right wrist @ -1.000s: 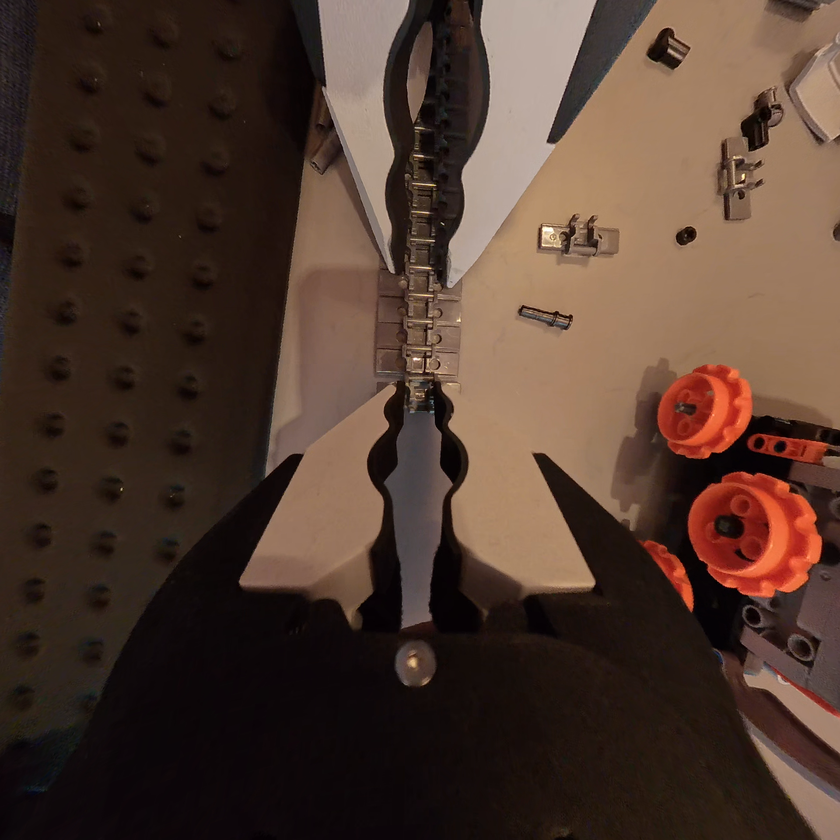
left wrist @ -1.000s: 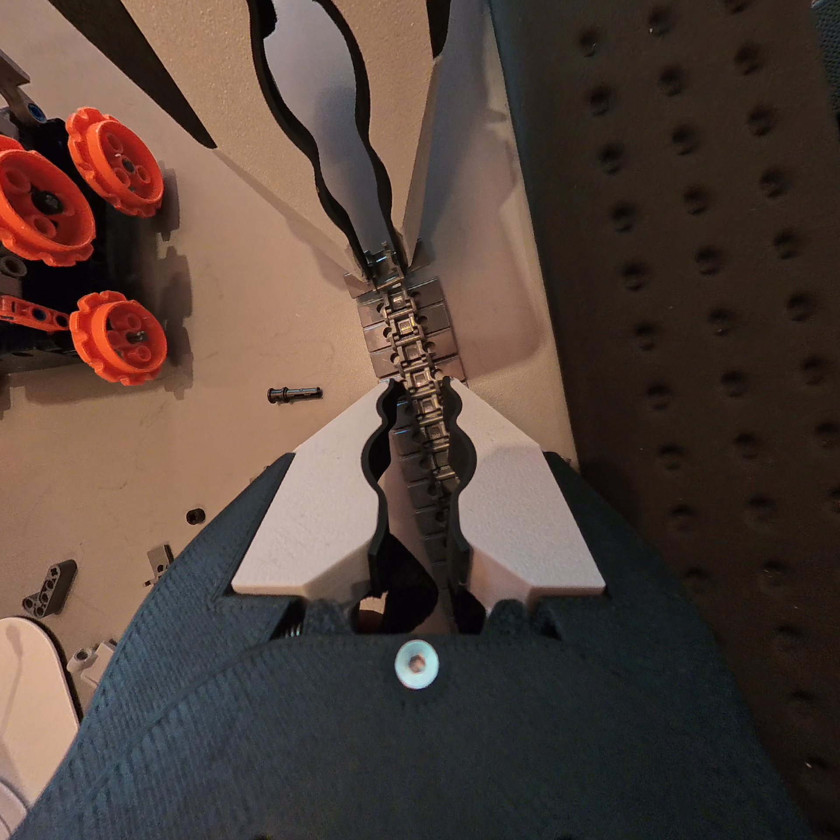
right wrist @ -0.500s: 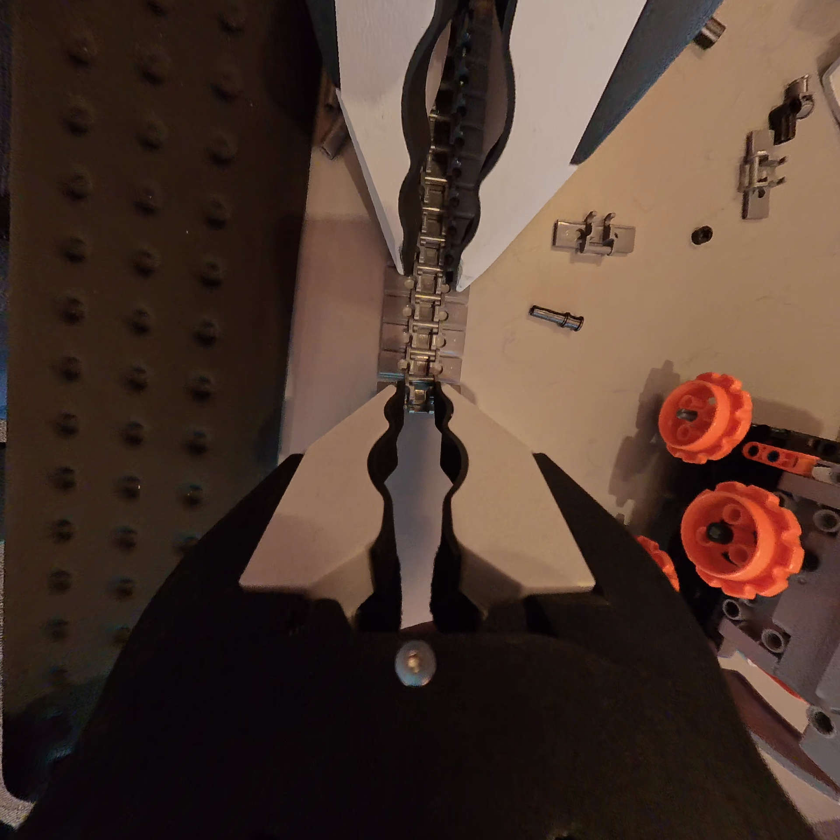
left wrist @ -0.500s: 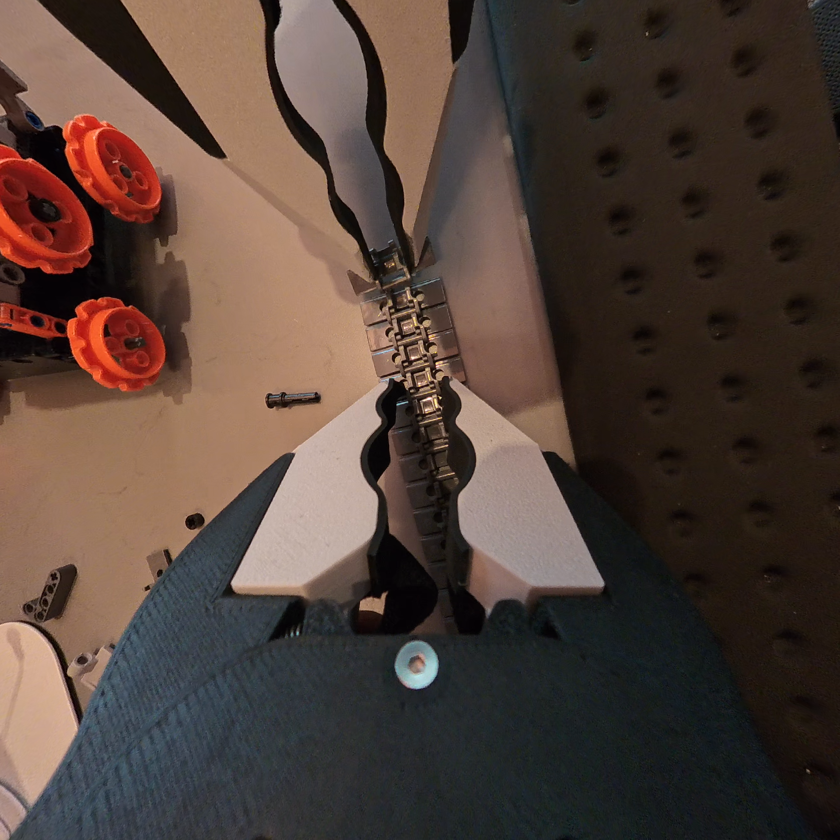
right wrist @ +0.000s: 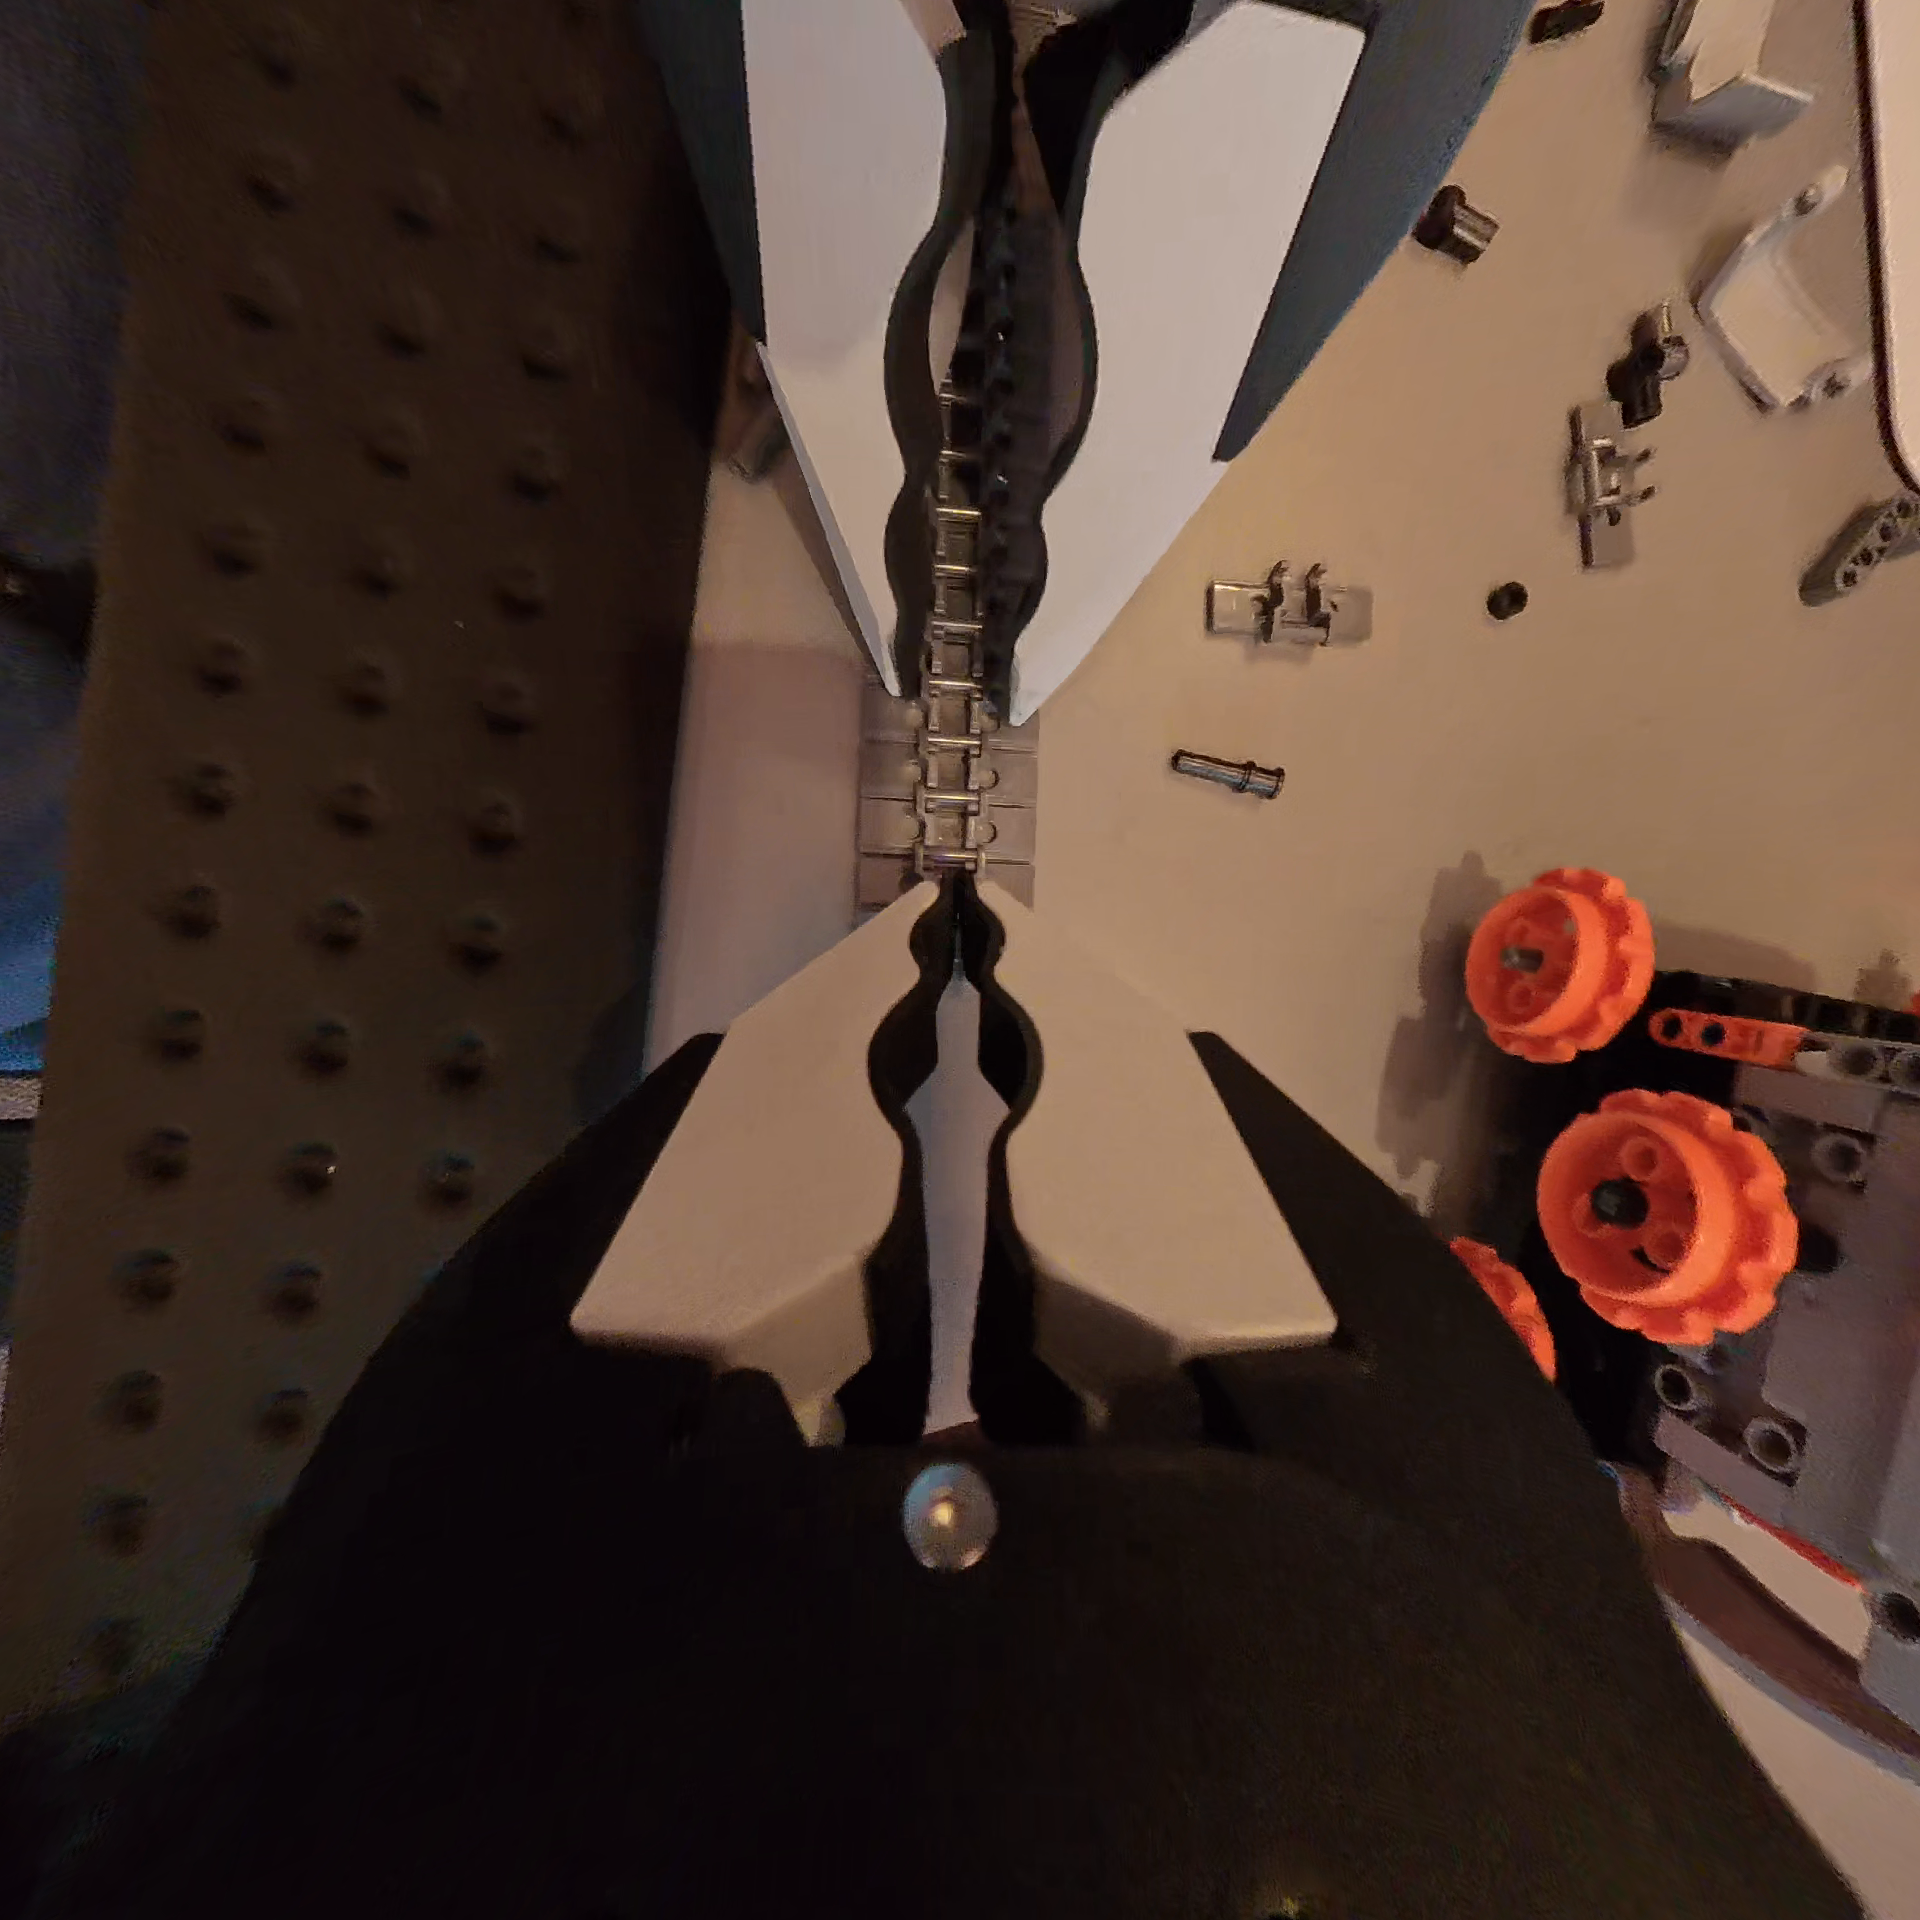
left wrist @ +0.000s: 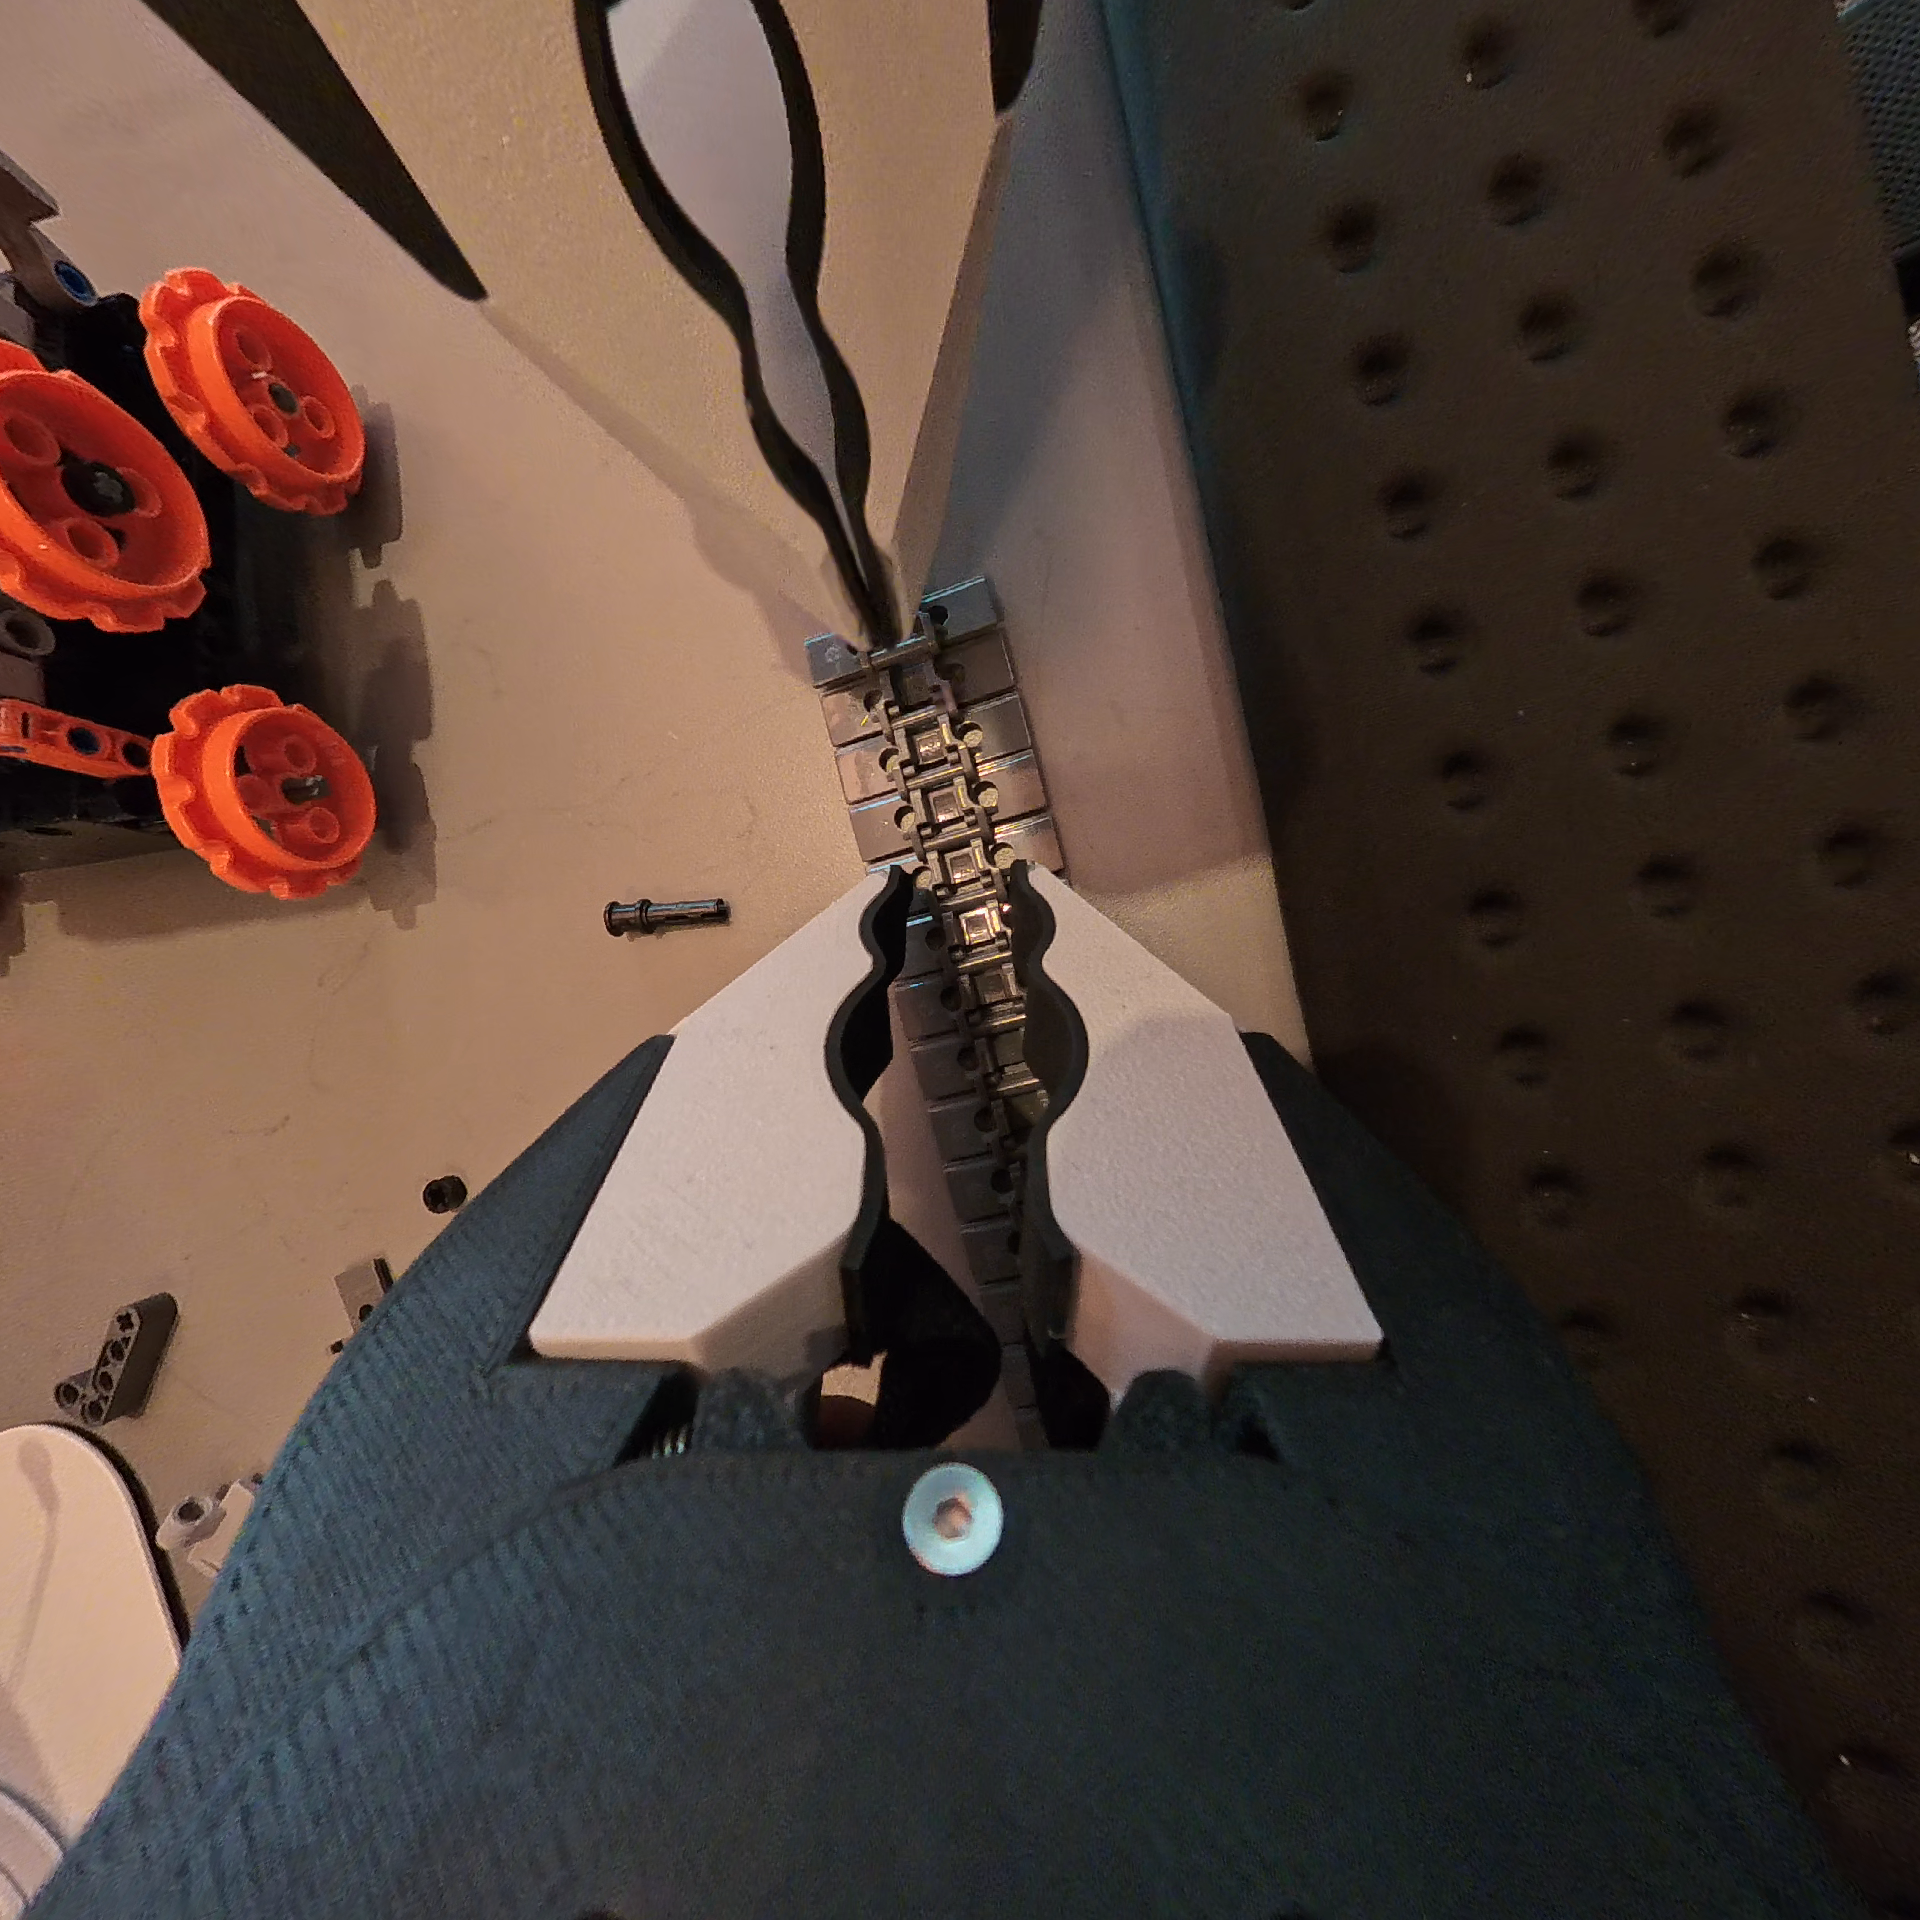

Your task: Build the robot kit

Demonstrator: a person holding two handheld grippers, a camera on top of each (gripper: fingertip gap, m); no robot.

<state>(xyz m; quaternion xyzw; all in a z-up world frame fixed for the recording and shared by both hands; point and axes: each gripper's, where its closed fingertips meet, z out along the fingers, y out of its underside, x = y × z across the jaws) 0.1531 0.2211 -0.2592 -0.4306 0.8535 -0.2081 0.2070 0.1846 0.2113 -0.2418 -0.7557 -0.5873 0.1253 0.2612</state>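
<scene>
Tread chain [left wrist: 951, 831] of grey links lies on the tabletop [left wrist: 582, 665] (beside a dark studded mat [left wrist: 1558, 727]), stretched between both tools. Left hand-held gripper [left wrist: 961, 883] grips one stretch; right hand-held gripper [right wrist: 954, 914] pinches its end link.

left wrist view: close above the tabletop [left wrist: 582, 1039], looking steeply down along its gripper's fingers | right wrist view: equally close, facing the opposite way, toward the left camera | shared: the grey track chain [left wrist: 951, 800] [right wrist: 951, 769] stretched between them, the orange-wheeled model [left wrist: 187, 582] [right wrist: 1621, 1122], the black pin [left wrist: 665, 914] [right wrist: 1226, 774], the studded dark mat [left wrist: 1558, 727] [right wrist: 343, 727]
</scene>
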